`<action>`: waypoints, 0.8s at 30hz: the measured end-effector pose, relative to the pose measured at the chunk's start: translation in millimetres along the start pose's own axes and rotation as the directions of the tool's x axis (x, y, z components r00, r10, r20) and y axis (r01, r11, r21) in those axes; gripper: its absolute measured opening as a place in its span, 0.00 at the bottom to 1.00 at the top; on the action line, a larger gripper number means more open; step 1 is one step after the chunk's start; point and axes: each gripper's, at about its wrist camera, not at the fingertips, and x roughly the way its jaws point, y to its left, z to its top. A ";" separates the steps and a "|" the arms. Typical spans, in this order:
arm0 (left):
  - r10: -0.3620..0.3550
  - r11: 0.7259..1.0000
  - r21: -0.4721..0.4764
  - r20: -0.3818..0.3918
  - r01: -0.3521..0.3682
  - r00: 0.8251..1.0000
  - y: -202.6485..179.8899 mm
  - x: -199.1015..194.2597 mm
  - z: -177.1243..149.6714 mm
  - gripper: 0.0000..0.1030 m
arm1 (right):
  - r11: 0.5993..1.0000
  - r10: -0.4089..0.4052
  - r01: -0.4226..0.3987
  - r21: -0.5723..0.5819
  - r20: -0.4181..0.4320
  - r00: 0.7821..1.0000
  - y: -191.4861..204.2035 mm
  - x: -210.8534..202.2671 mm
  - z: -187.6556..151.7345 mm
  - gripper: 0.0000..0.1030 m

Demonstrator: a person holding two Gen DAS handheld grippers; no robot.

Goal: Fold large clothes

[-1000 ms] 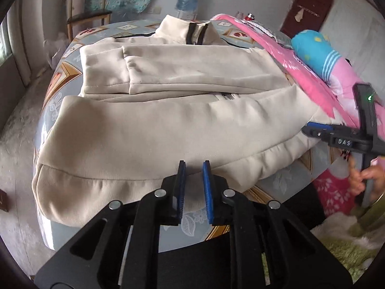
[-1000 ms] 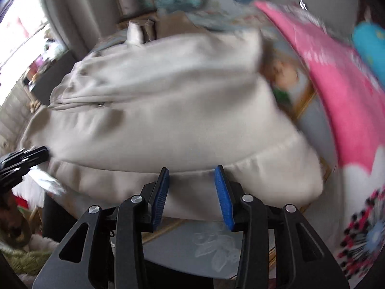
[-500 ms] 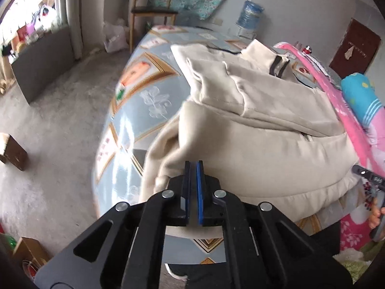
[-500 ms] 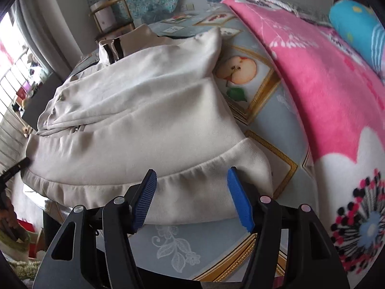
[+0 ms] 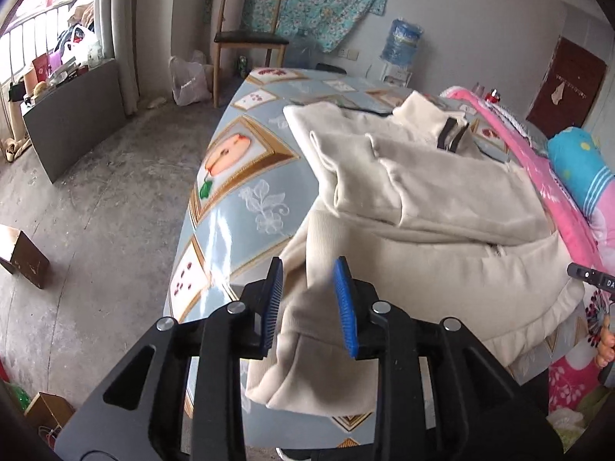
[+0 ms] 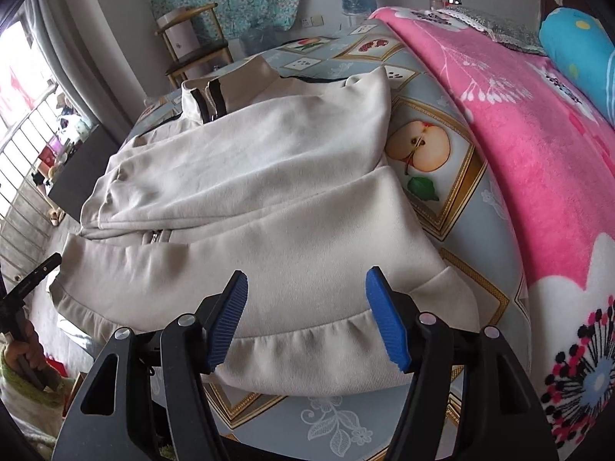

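**Two tools, one big cream jacket**

Both tools sit at the near hem of the cream jacket (image 6: 269, 199), which lies part-folded on the fruit-print desk (image 5: 230, 176) beside a pink blanket (image 6: 538, 146). Left tool (image 5: 307, 303) is opening, with the jacket's corner between the jaws and the pads off it. Right tool (image 6: 305, 319) is opening above the hem, gripping nothing.
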 end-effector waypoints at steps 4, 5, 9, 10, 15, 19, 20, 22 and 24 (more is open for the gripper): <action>0.081 0.996 0.051 -0.051 -0.079 0.995 -1.8 19.1 1.8 0.28 | 1.000 -0.010 0.010 -0.001 -0.010 1.000 1.3 4.1 0.5 0.61; 0.097 0.994 0.057 -0.069 -0.094 0.993 -0.1 25.2 0.7 0.29 | 1.000 -0.011 0.011 -0.001 -0.012 1.000 1.7 5.1 0.4 0.61; 0.085 0.996 -0.003 -0.075 -0.085 0.994 14.3 26.5 -0.1 0.37 | 1.000 -0.024 0.024 -0.006 -0.006 1.000 4.0 4.0 0.3 0.61; 0.090 0.996 -0.013 -0.064 -0.091 0.994 16.0 22.6 0.4 0.37 | 1.000 -0.026 0.026 -0.008 -0.003 1.000 4.7 3.4 0.8 0.61; 0.138 0.990 0.005 -0.003 -0.138 0.990 9.6 3.9 8.7 0.36 | 1.000 -0.008 0.008 -0.022 -0.007 1.000 12.2 7.8 3.6 0.63; 0.116 0.992 0.038 0.051 -0.118 0.992 -7.0 -11.1 19.8 0.37 | 0.998 0.014 -0.015 -0.057 -0.019 1.000 26.0 14.4 5.9 0.64; 0.101 0.993 0.059 0.060 -0.104 0.993 -15.9 -12.5 21.5 0.38 | 0.998 0.021 -0.022 -0.067 -0.022 1.000 30.3 16.3 6.2 0.64; 0.078 0.992 0.090 0.058 -0.083 0.995 -29.7 -10.0 23.0 0.46 | 0.996 0.028 -0.030 -0.079 -0.024 0.999 35.7 18.5 6.5 0.65; 0.050 0.991 0.126 0.031 -0.053 0.998 -47.3 -3.3 20.9 0.50 | 0.995 0.036 -0.038 -0.088 -0.023 0.999 40.9 19.9 6.1 0.73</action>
